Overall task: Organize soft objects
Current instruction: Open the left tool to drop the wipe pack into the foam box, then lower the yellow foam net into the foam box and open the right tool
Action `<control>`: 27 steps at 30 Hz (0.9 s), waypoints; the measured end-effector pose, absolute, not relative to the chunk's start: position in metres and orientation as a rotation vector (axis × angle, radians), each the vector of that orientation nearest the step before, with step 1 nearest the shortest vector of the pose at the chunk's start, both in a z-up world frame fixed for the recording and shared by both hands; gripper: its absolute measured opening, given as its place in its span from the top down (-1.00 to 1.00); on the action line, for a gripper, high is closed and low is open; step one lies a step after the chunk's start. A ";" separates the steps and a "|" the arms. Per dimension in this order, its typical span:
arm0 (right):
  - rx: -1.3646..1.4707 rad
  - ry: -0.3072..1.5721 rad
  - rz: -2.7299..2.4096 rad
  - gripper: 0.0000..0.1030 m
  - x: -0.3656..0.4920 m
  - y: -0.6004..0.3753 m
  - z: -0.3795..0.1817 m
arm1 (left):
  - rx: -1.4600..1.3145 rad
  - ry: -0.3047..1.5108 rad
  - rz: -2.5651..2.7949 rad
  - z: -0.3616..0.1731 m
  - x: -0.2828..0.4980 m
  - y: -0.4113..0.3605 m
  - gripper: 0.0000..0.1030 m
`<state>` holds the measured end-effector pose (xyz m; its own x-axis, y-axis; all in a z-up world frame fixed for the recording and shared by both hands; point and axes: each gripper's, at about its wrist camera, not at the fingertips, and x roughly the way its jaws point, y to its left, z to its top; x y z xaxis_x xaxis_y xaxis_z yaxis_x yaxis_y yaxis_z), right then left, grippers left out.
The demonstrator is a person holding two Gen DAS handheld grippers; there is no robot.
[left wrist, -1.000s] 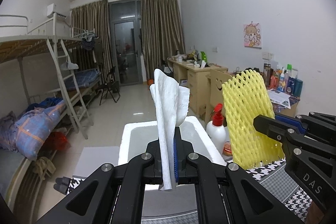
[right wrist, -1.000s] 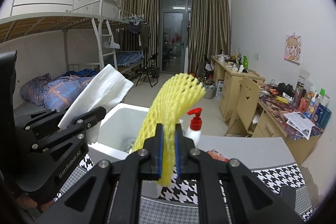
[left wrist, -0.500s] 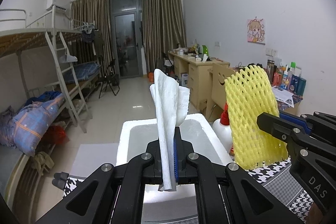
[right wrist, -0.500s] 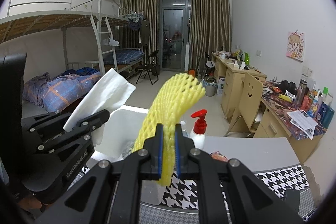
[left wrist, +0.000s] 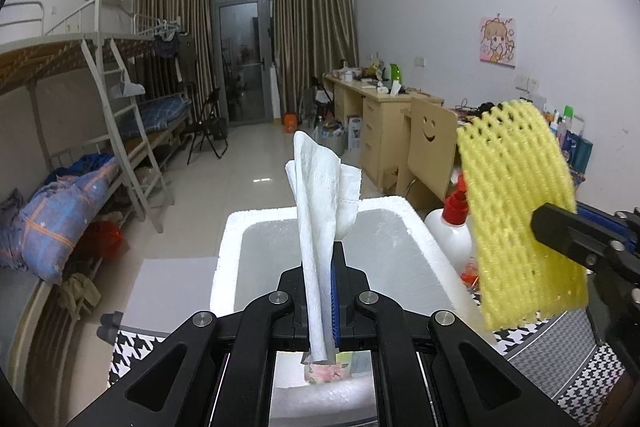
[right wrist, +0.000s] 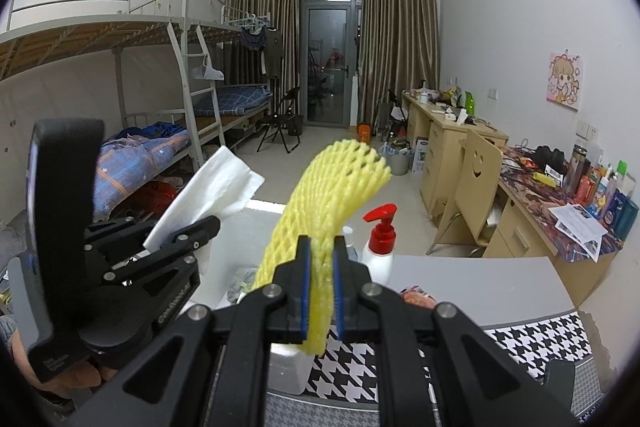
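Note:
My left gripper (left wrist: 322, 291) is shut on a folded white paper towel (left wrist: 320, 211) that stands upright above the open white foam box (left wrist: 424, 239). In the right wrist view the same towel (right wrist: 208, 195) sticks out of the left gripper (right wrist: 200, 227) at the left. My right gripper (right wrist: 321, 287) is shut on a yellow foam fruit net (right wrist: 328, 207) that arches up and to the right. The net (left wrist: 520, 219) hangs at the right edge of the box in the left wrist view. A small flowered packet (left wrist: 328, 373) lies inside the box under the left gripper.
A white pump bottle with a red top (right wrist: 380, 247) stands just right of the box. A houndstooth mat (right wrist: 520, 347) covers the table's near part. Behind are a wooden chair (right wrist: 476, 179), a cluttered desk (right wrist: 560, 199) on the right and bunk beds (right wrist: 120, 107) on the left.
The left gripper has moved forward and down over the foam box with the towel; the box looks nearer and larger. The right gripper and net have held nearly still.

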<state>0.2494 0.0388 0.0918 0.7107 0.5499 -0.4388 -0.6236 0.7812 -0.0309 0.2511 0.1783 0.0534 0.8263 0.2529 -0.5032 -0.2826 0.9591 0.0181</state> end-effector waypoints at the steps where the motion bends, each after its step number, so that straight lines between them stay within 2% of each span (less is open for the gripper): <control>1: -0.182 0.425 0.653 0.76 0.249 0.039 0.092 | -0.058 0.530 0.285 0.053 0.252 0.180 0.87; 7: -0.181 0.429 0.651 0.76 0.252 0.040 0.091 | -0.068 0.565 0.279 0.050 0.260 0.187 0.82; 8: -0.185 0.428 0.649 0.76 0.253 0.041 0.091 | -0.070 0.567 0.280 0.049 0.260 0.188 0.73; 9: -0.187 0.427 0.647 0.76 0.252 0.041 0.090 | -0.069 0.571 0.283 0.048 0.261 0.189 0.60; 11: -0.184 0.429 0.647 0.75 0.253 0.042 0.090 | -0.070 0.571 0.295 0.047 0.260 0.190 -0.26; 13: -0.185 0.429 0.649 0.75 0.253 0.042 0.090 | -0.061 0.546 0.318 0.049 0.256 0.189 -0.55; 15: -0.184 0.428 0.647 0.75 0.253 0.042 0.090 | -0.043 0.533 0.329 0.050 0.253 0.187 -0.61; 17: -0.183 0.429 0.647 0.75 0.253 0.042 0.090 | -0.033 0.524 0.333 0.050 0.251 0.186 -0.79; 20: -0.183 0.429 0.650 0.75 0.252 0.042 0.090 | -0.033 0.500 0.345 0.054 0.245 0.187 -0.95; 27: -0.193 0.430 0.655 0.75 0.253 0.046 0.089 | -0.071 0.454 0.367 0.061 0.235 0.194 -0.98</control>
<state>0.2525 0.0457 0.0889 0.7090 0.5469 -0.4452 -0.6257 0.7790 -0.0395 0.2352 0.1940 0.0614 0.8342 0.3308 -0.4412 -0.3622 0.9320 0.0140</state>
